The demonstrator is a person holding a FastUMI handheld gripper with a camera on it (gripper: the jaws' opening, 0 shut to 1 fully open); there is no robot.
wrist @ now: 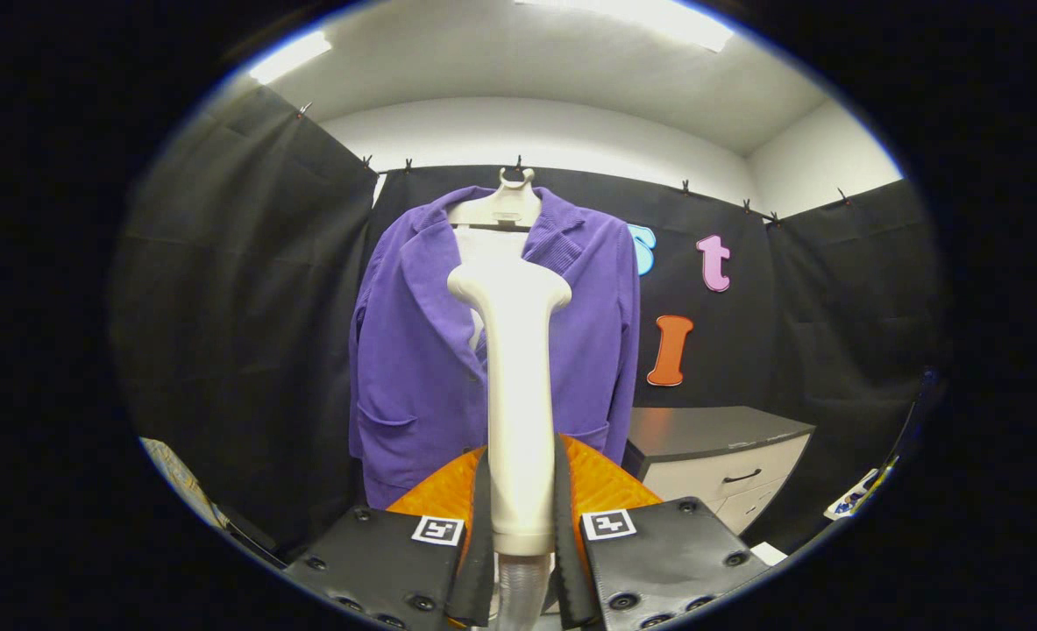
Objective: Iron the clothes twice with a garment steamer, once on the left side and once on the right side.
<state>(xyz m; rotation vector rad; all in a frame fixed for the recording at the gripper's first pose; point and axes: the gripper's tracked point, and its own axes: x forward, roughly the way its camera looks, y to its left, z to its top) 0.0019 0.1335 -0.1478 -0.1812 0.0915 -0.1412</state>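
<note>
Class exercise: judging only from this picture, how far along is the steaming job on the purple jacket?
Done: the tongs are shut on the white garment steamer, both fingers pressing its handle, its head raised. In hand: the steamer is held in front of the purple jacket, which hangs on a hanger against the booth wall, roughly at the jacket's middle. Left: nothing shows either side steamed, so both passes appear outstanding.

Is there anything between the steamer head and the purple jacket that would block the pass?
Nothing visible does. The gripper is shut on the white steamer, whose head points at the purple jacket hanging on its hanger. The drawer cabinet stands off to the side.
</note>
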